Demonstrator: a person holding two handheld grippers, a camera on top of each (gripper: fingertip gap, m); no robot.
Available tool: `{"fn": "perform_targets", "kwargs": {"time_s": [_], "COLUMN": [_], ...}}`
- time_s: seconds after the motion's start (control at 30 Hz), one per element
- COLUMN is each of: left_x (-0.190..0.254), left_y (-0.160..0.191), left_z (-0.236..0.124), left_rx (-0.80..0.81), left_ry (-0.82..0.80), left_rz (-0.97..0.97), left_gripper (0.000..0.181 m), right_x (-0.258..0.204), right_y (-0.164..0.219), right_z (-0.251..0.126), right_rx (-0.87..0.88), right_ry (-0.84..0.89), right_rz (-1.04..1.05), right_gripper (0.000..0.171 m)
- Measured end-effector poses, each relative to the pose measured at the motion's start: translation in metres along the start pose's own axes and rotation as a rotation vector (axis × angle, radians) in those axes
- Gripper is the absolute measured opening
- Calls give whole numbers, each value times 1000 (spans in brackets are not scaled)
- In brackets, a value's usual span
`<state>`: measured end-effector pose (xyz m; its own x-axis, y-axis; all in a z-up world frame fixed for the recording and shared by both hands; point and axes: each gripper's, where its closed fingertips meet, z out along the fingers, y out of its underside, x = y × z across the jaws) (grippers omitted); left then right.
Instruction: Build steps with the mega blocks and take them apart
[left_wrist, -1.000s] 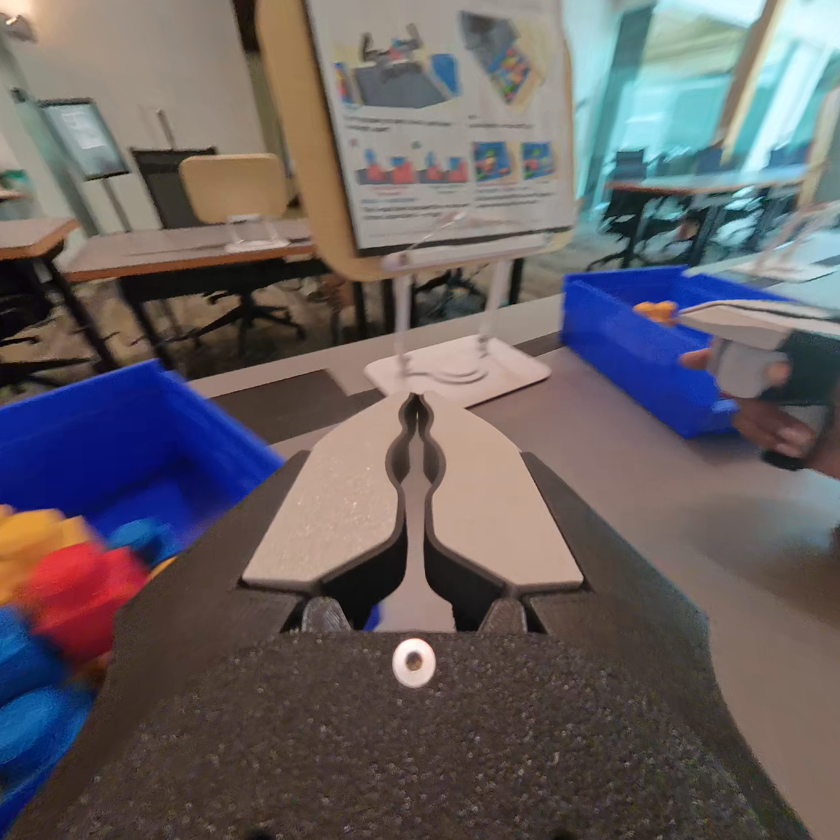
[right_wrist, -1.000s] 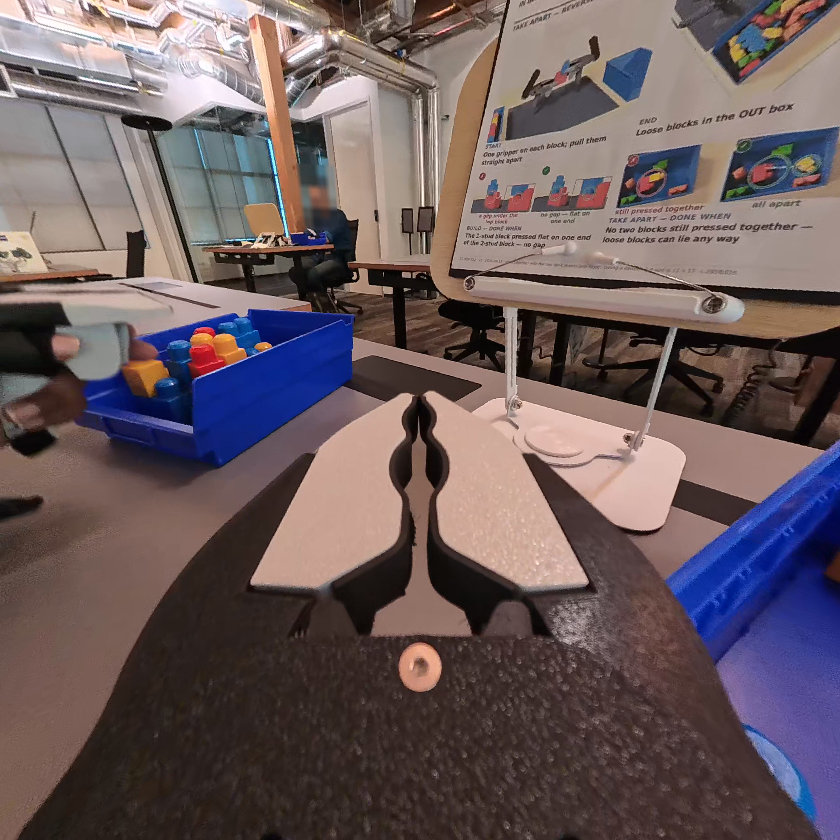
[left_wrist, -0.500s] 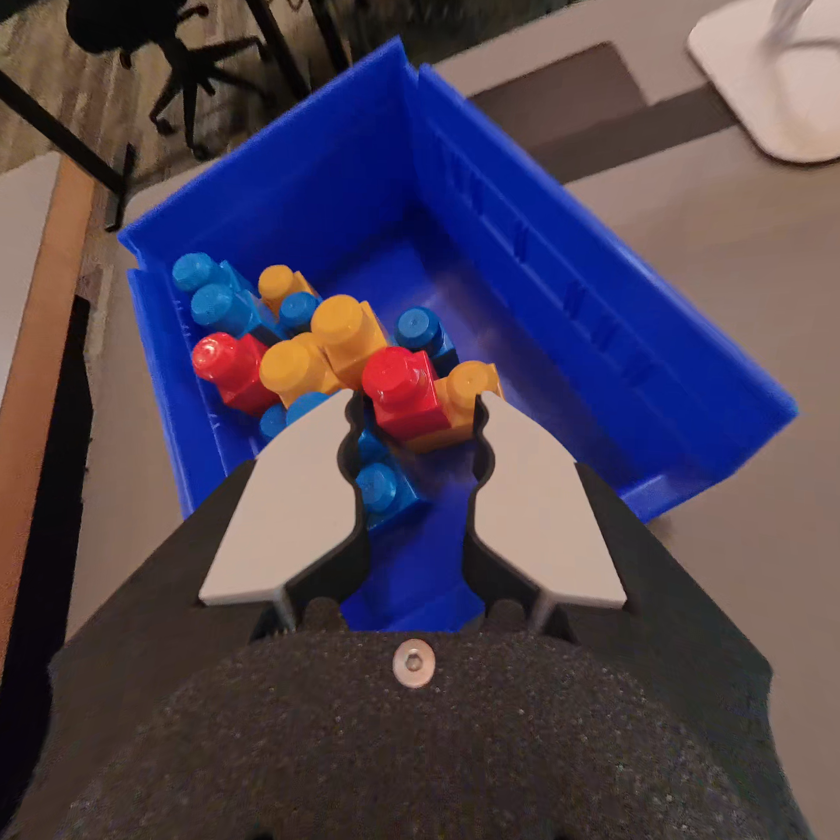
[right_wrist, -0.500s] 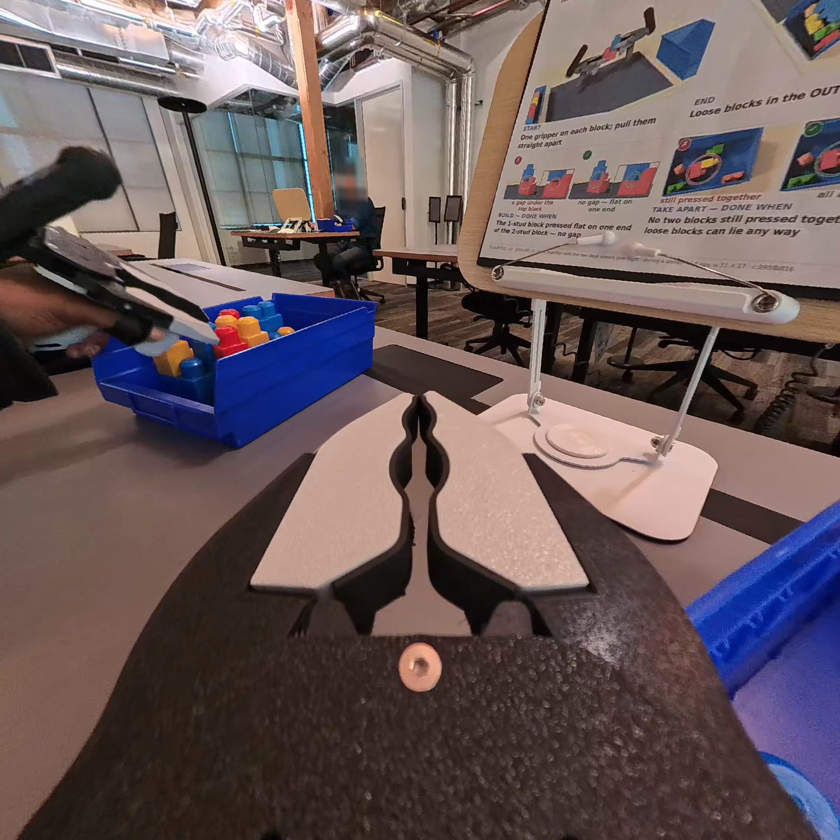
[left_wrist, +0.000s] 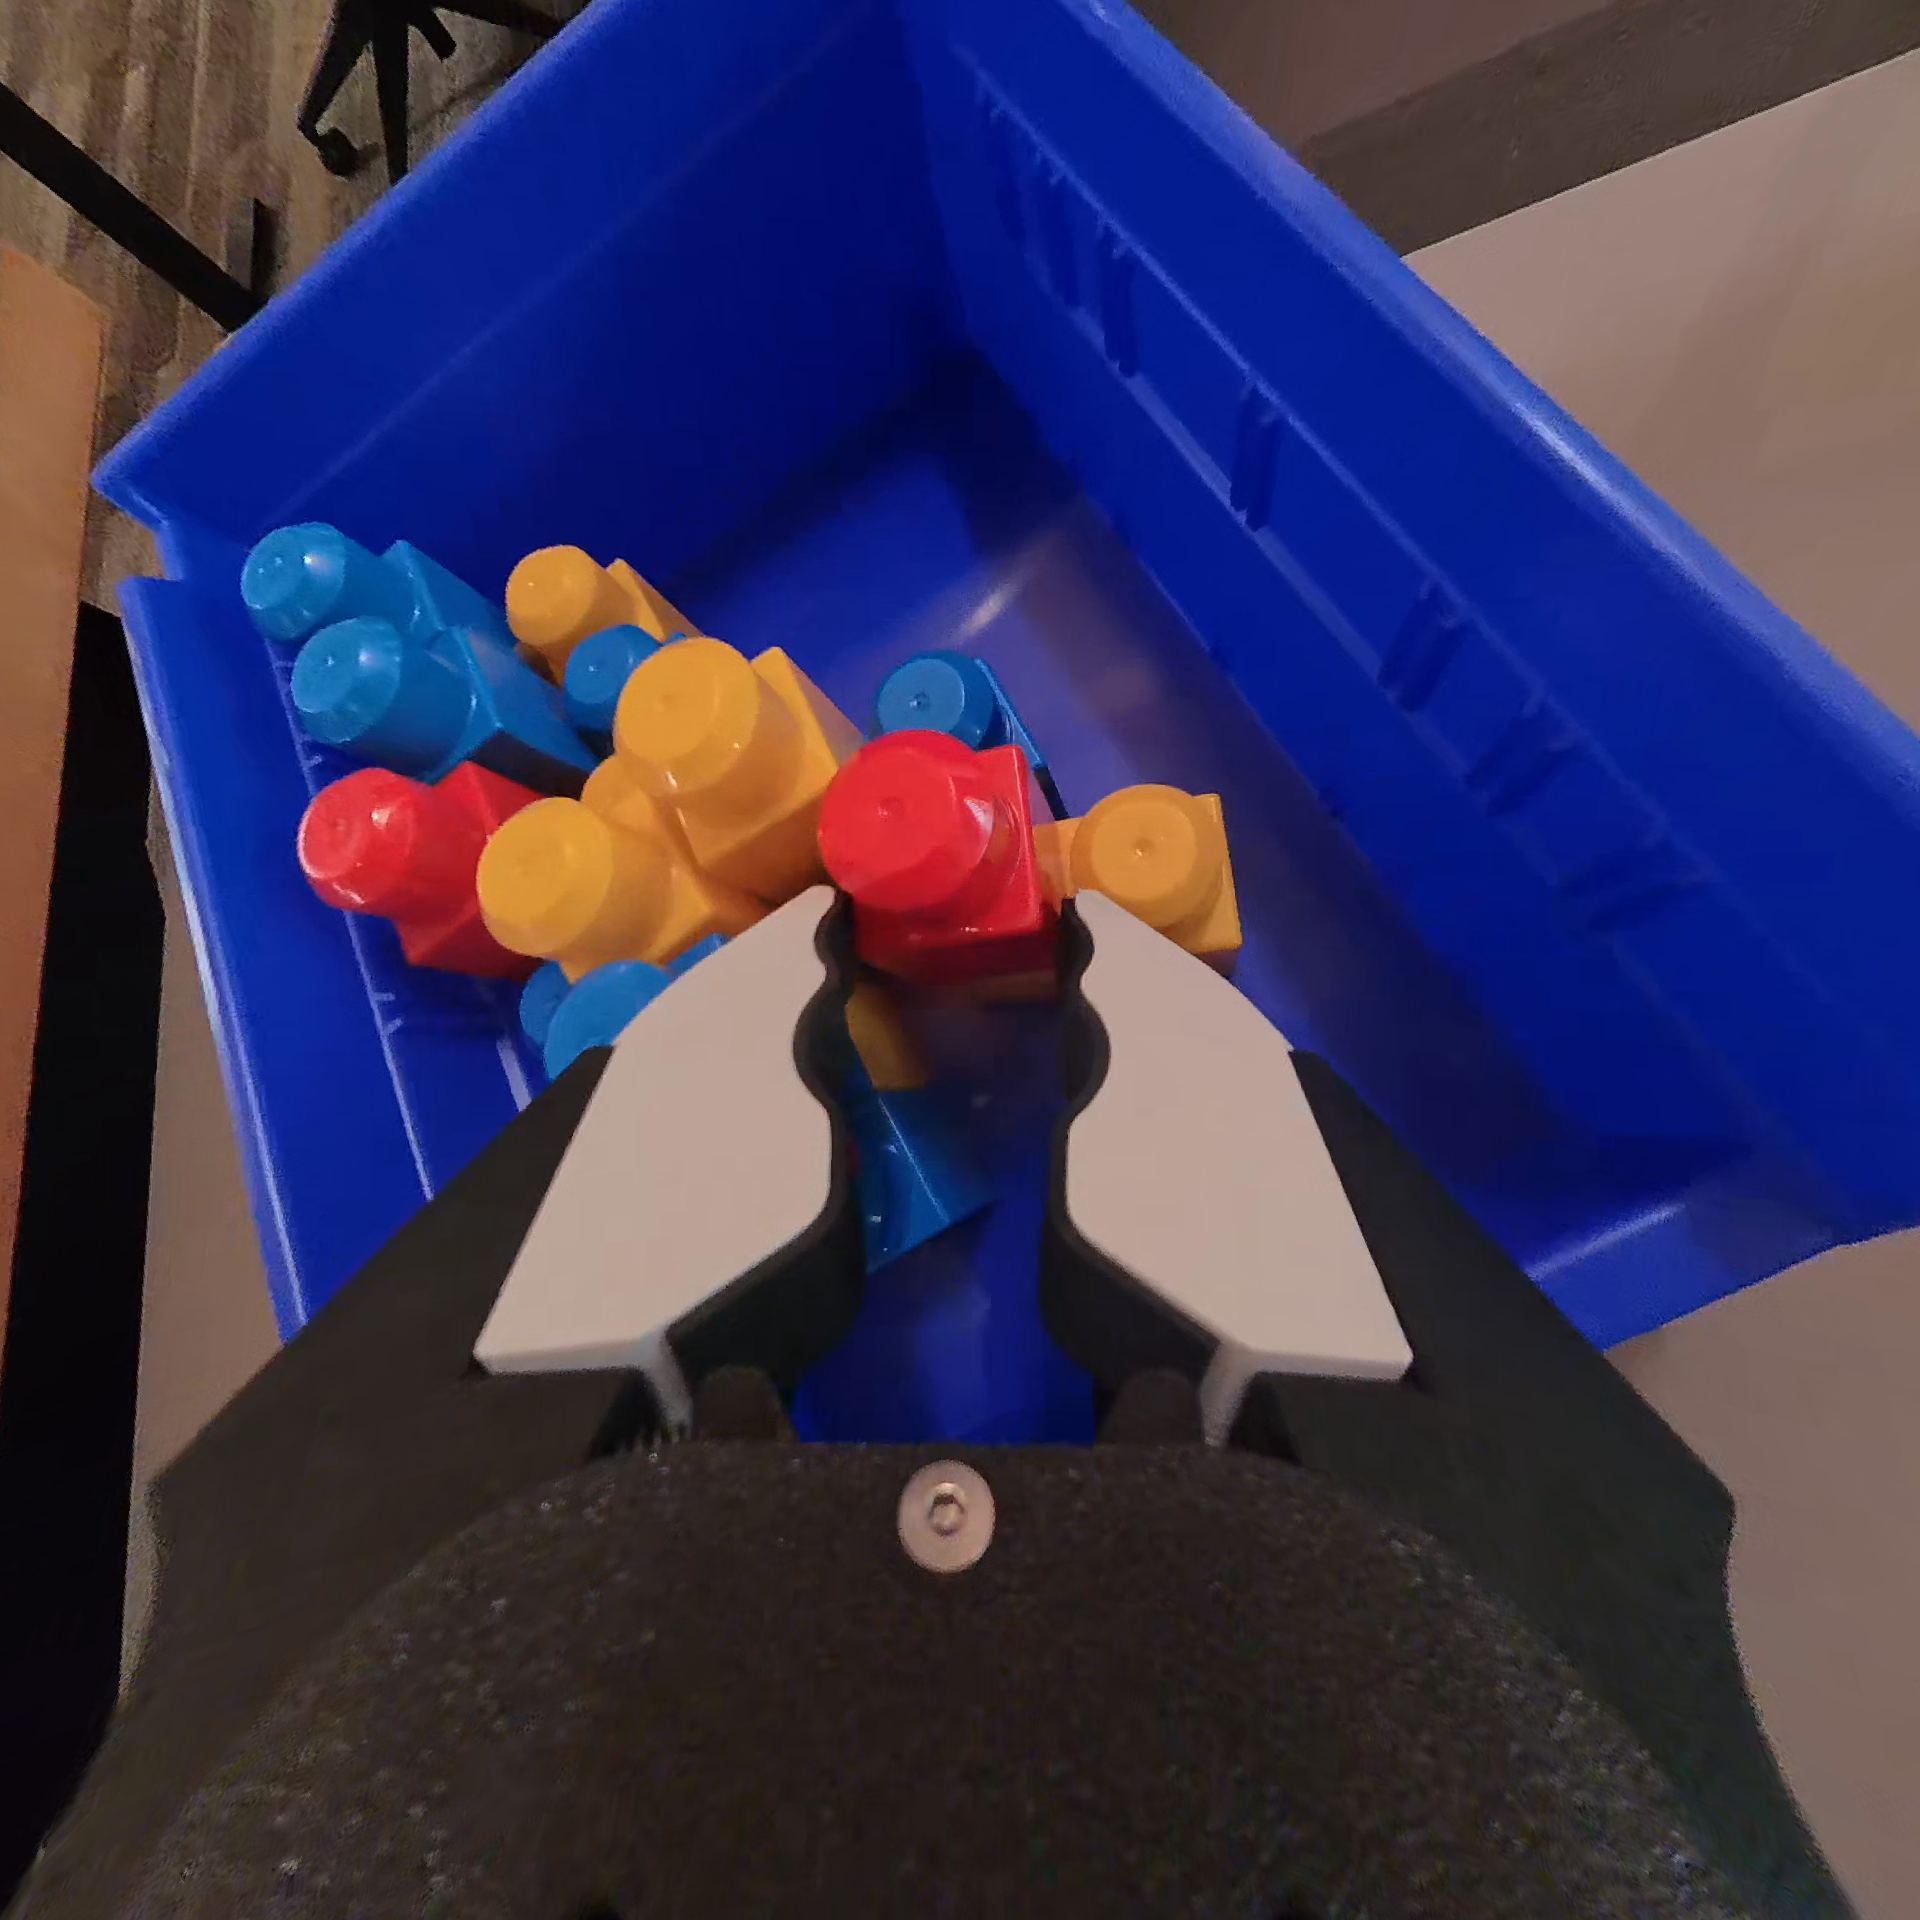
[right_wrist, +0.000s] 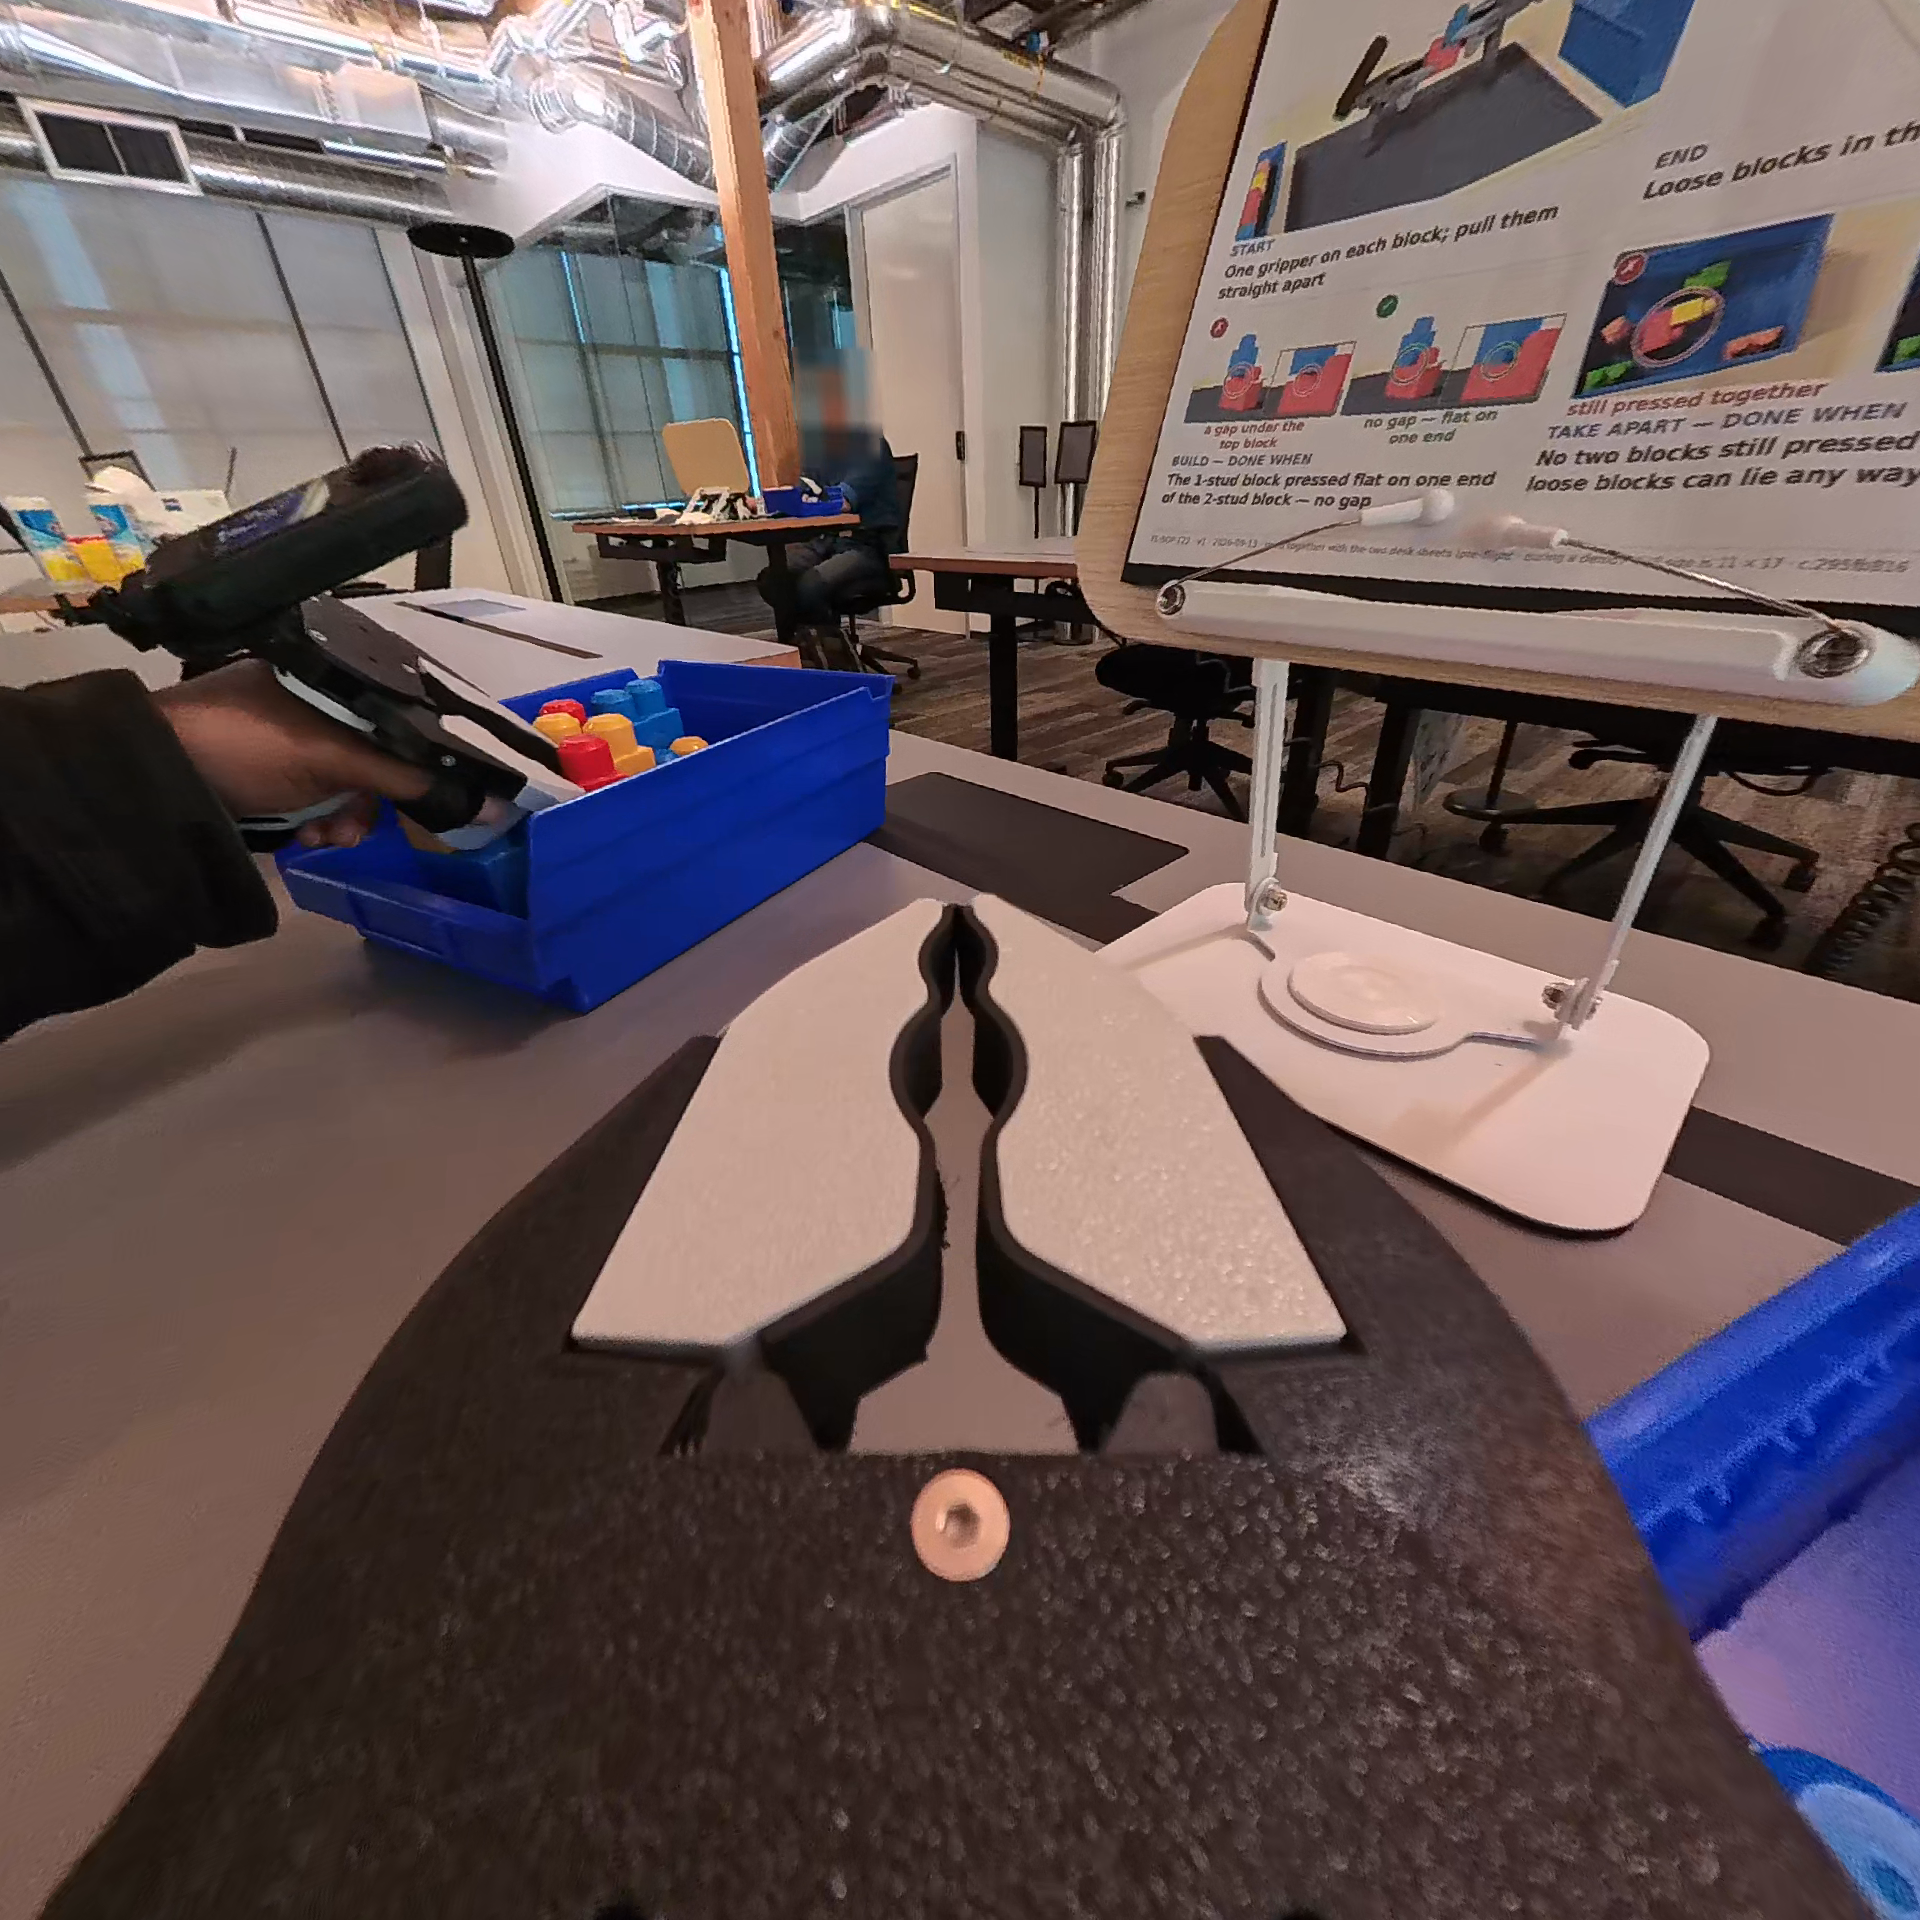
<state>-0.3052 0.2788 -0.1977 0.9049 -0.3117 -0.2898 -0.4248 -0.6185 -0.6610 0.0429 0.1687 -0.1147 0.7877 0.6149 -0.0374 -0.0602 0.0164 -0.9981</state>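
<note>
Left gripper (left_wrist: 951, 920) angled down into a blue bin (left_wrist: 1351, 436), jaws partly open, tips pressed against both sides of a red block (left_wrist: 935, 862). Red block seated on top of a pile, stud up. Pile crowded into the left and near part of the bin: yellow blocks (left_wrist: 665, 821) touching the red one on its left, another yellow block (left_wrist: 1153, 862) just beside its right, behind the right fingertip. Second red block (left_wrist: 405, 862) farther left, blue blocks (left_wrist: 395, 655) at the far left wall, more blue ones under the left finger, partly hidden. Right half of the bin floor bare. Bin on a grey table (left_wrist: 1714, 468); office chair legs and carpet beyond the far rim.

Right gripper (right_wrist: 954, 920) held level over the same table (right_wrist: 312, 1143), jaws closed with tips touching, nothing between them. Far left, the left gripper (right_wrist: 499, 769) seen from outside, held by a hand (right_wrist: 281, 758) in a dark sleeve, dipped into the bin (right_wrist: 707, 831) among the blocks. Near right, corner of a second blue bin (right_wrist: 1766, 1403), contents blurred. Far right, a white stand (right_wrist: 1455, 1060) holding an instruction sheet (right_wrist: 1558, 291) on a wooden board. Dark mat strips on the table between bin and stand. Well beyond, desks, chairs and a seated person (right_wrist: 842, 520).
</note>
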Motion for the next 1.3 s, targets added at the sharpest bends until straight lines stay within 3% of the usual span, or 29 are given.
{"fn": "perform_targets", "kwargs": {"time_s": [0.2, 0.37, 0.5, 0.6, 0.73, 0.93, 1.1, 1.13, 1.3], "left_x": [-1, 4, 38, 85, 156, 231, 264, 267, 268], "left_y": [-8, -40, -71, -86, -87, -68, -57, -56, -59], "left_z": [-22, -79, -127, -149, -148, -124, -124, -125, -131], "left_rx": [114, 329, 506, 594, 620, 587, 567, 566, 620], "left_ry": [-29, -69, -16, 96, 226, 334, 420, 422, 468], "left_rz": [21, 24, 44, 75, 155, 238, 245, 246, 243], "left_gripper": [38, 37, 37, 37, 37, 37, 37, 37, 36], "right_x": [-2, -5, -14, -29, -54, -75, -70, -69, -69], "right_y": [0, -1, -2, 0, 12, 41, 77, 80, 78], "right_z": [0, 0, 0, 3, 10, 19, 24, 24, 23], "right_rx": [-2, 5, 1, -24, -99, -247, -421, -435, -428], "right_ry": [-8, -19, -44, -80, -118, -132, -90, -87, -112], "right_rz": [-6, -17, -62, -124, -254, -422, -504, -511, -447], "right_gripper": [0, 0, 4, 23, 43, 53, 49, 41, 40]}}
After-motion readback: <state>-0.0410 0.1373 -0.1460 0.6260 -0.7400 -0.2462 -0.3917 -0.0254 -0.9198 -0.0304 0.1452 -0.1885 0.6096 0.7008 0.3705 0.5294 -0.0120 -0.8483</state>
